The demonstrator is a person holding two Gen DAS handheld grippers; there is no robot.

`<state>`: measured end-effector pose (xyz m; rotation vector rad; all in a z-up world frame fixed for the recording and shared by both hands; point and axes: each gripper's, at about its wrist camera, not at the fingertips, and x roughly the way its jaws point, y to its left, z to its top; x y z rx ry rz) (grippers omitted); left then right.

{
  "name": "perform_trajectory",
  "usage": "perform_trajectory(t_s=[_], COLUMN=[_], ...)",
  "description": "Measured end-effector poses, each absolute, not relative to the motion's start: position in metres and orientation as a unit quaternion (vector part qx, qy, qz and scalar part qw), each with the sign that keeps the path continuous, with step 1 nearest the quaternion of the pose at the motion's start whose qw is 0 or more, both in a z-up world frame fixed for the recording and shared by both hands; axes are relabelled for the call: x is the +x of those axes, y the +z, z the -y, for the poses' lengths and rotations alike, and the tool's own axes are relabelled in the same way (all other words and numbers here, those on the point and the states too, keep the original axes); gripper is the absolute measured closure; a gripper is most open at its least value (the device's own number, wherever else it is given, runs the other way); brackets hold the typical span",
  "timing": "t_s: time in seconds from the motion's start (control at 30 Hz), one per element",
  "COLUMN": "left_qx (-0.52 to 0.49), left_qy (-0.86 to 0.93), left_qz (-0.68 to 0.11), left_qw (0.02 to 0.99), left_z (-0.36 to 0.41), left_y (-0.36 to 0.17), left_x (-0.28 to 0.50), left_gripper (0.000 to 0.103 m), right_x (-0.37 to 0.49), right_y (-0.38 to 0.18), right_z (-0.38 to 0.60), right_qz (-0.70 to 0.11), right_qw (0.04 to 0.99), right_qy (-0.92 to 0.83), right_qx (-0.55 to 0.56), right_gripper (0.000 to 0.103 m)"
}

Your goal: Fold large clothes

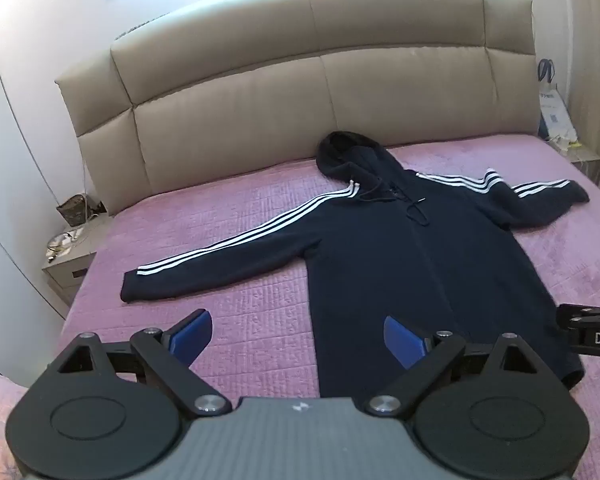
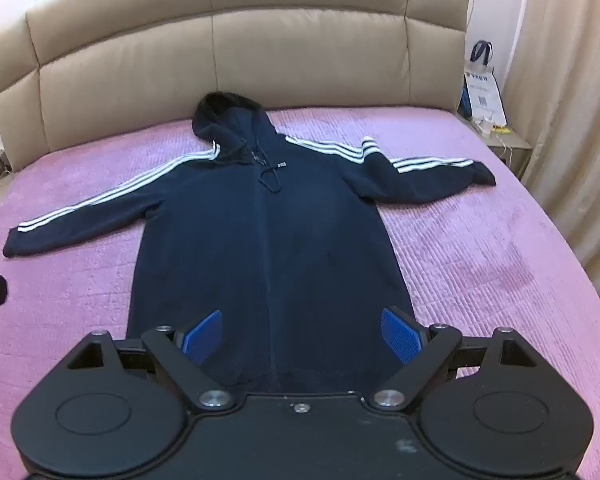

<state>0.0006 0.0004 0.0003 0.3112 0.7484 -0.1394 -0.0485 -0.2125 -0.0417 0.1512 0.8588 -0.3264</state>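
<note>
A dark navy zip hoodie [image 1: 400, 252] with white stripes on the sleeves lies flat, front up, on the pink bedspread [image 1: 228, 320], hood toward the headboard and both sleeves spread out. It also shows in the right wrist view [image 2: 268, 240]. My left gripper [image 1: 298, 338] is open and empty, above the hoodie's lower left hem edge. My right gripper [image 2: 302, 334] is open and empty, above the middle of the hem. The right gripper's side shows at the edge of the left wrist view [image 1: 592, 330].
A beige padded headboard [image 1: 260, 92] stands behind the bed. A nightstand [image 1: 66, 260] with small items is at the left, another with a white bag [image 2: 482, 92] at the right. A curtain [image 2: 568, 100] hangs on the right.
</note>
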Motion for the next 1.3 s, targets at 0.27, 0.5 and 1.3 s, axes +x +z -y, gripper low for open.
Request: perform_trajectory(t_s=[0.27, 0.5, 1.3], left_qx=[0.122, 0.098, 0.099], left_qy=[-0.096, -0.119, -0.126], left_qz=[-0.338, -0.324, -0.348], left_qw=[0.928, 0.934, 0.924], left_z=[0.003, -0.004, -0.006], left_y=[0.008, 0.022, 0.021], left_x=[-0.017, -0.034, -0.027], left_gripper=[0.008, 0.008, 0.008], right_x=[-0.069, -0.073, -0.081], right_y=[-0.03, -0.017, -0.015], right_z=[0.21, 0.208, 0.211], right_qz=[-0.382, -0.377, -0.377], right_qw=[0.909, 0.91, 0.91], right_qy=[-0.154, -0.153, -0.153], right_qx=[0.07, 0.073, 0.082], right_gripper=[0.001, 0.001, 0.001])
